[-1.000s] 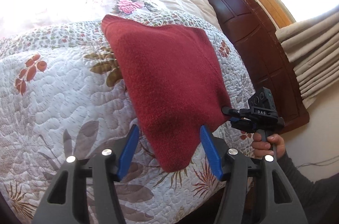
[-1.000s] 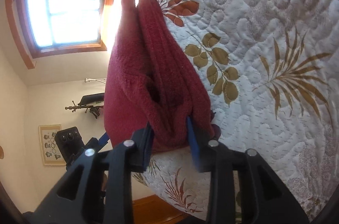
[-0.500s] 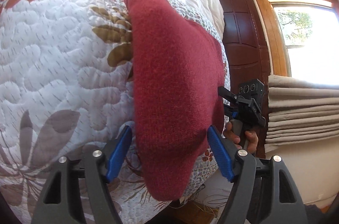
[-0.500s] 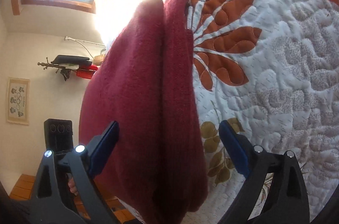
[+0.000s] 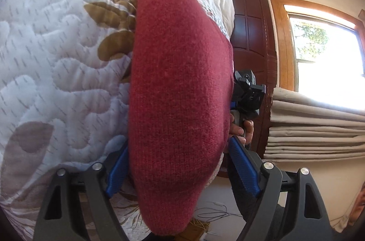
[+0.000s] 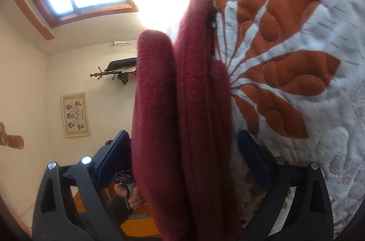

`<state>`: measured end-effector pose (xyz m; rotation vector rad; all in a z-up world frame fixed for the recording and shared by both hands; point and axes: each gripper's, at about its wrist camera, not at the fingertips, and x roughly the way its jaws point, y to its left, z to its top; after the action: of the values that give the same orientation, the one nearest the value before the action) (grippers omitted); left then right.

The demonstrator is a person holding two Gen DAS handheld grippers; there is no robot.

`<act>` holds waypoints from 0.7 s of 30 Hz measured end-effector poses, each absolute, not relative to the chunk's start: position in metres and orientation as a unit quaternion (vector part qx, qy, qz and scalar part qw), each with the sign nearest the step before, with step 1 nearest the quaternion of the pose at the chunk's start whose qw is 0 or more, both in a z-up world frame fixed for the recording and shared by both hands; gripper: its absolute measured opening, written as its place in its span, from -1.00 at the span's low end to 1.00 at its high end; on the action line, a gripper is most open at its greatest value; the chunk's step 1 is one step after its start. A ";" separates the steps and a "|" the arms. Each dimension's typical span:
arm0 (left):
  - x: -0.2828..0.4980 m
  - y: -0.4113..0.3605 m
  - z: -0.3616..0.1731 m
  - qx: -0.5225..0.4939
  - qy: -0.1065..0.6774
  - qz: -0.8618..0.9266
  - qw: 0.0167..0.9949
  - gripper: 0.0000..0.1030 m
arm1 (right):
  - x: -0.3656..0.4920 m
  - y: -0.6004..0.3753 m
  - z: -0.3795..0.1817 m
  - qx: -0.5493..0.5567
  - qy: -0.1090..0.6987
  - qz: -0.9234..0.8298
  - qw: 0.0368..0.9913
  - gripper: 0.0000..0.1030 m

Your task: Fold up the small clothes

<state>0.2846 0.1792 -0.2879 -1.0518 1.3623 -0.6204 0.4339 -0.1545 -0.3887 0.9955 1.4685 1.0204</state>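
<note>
Two grippers straddle a folded red knit garment (image 5: 178,86) on the quilted bed (image 5: 57,58) — left gripper (image 5: 175,169) spread wide, right gripper (image 6: 182,160) likewise agape, neither pinching. Fold apparently made; next — closing on the edge to set it aside.

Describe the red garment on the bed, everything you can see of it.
The red garment is a fuzzy, knit-looking piece, folded into several thick layers, as the right wrist view shows. It lies on the floral quilt, near the bed's edge. Both grippers straddle it with jaws open, neither clamping it.
</note>
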 end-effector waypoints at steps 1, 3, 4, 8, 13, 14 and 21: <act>0.285 0.178 -0.288 -0.456 0.591 -0.272 0.608 0.63 | 0.435 -0.153 -0.386 0.419 0.607 0.439 0.514 0.86; 0.288 0.179 -0.296 -0.478 0.586 -0.273 0.595 0.65 | 0.441 -0.155 -0.386 0.427 0.599 0.450 0.505 0.85; 0.289 0.180 -0.302 -0.495 0.581 -0.272 0.586 0.66 | 0.446 -0.156 -0.389 0.425 0.605 0.438 0.511 0.84; 0.297 0.174 -0.314 -0.517 0.579 -0.264 0.572 0.68 | 0.455 -0.153 -0.386 0.417 0.612 0.429 0.517 0.83; 0.294 0.159 -0.295 -0.492 0.578 -0.296 0.580 0.54 | 0.453 -0.151 -0.366 0.429 0.587 0.464 0.507 0.73; 0.293 0.160 -0.296 -0.494 0.578 -0.295 0.579 0.47 | 0.452 -0.153 -0.366 0.434 0.584 0.462 0.506 0.62; 0.289 0.167 -0.324 -0.519 0.586 -0.269 0.561 0.12 | 0.441 -0.149 -0.384 0.416 0.613 0.429 0.517 -0.13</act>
<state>0.2888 0.1669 -0.3242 -1.2225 1.3818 -0.6332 0.4411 -0.1494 -0.3843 0.9981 1.4726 1.0307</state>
